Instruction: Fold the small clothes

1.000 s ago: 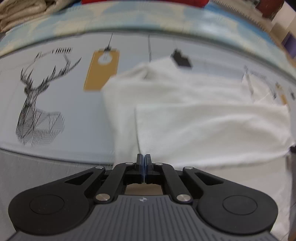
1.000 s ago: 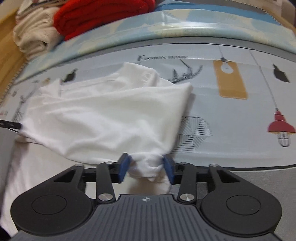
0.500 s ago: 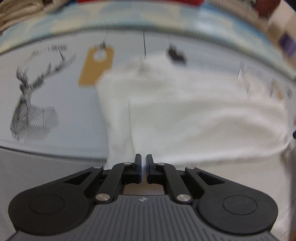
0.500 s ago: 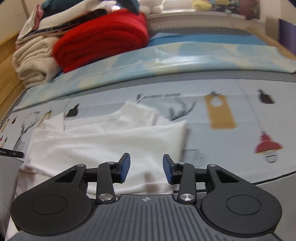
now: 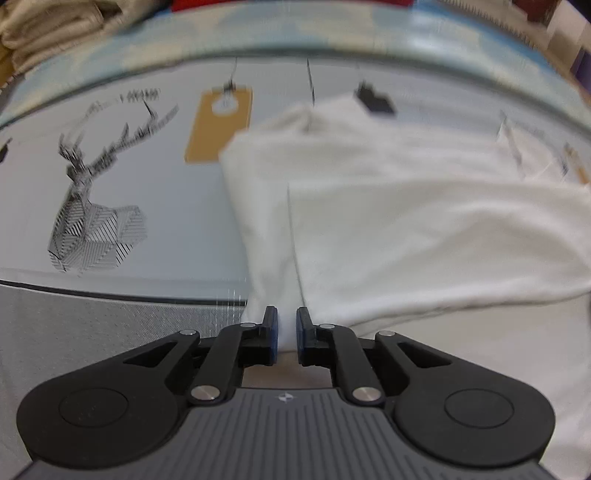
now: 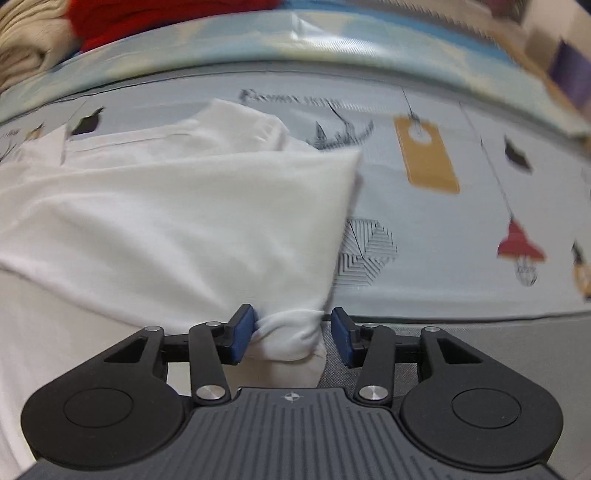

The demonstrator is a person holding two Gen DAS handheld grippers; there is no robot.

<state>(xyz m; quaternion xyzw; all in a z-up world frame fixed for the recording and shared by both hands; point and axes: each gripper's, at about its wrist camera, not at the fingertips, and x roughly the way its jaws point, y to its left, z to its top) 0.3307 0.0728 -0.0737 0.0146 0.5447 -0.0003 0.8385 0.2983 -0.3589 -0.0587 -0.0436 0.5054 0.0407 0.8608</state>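
Up front on the left wrist view: one left gripper [image 5: 286, 334], jaws parted to a narrow gap, just been opening — one white garment [image 5: 406, 221] ahead and right of the tips, its near edge in the gap, untouched by the pads. One deer print [image 5: 96, 206] left of the jaws on the mat [image 5: 166, 206].

Then the right wrist view: one right gripper [image 6: 291, 334], jaws moderately wide, just been opening — bunched corner of the same garment [image 6: 184, 221] between them, against the left pad only.

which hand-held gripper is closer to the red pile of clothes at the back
Neither clearly. The left hand-held gripper and right hand-held gripper both sit at the white shirt's near edge, far from the red pile.
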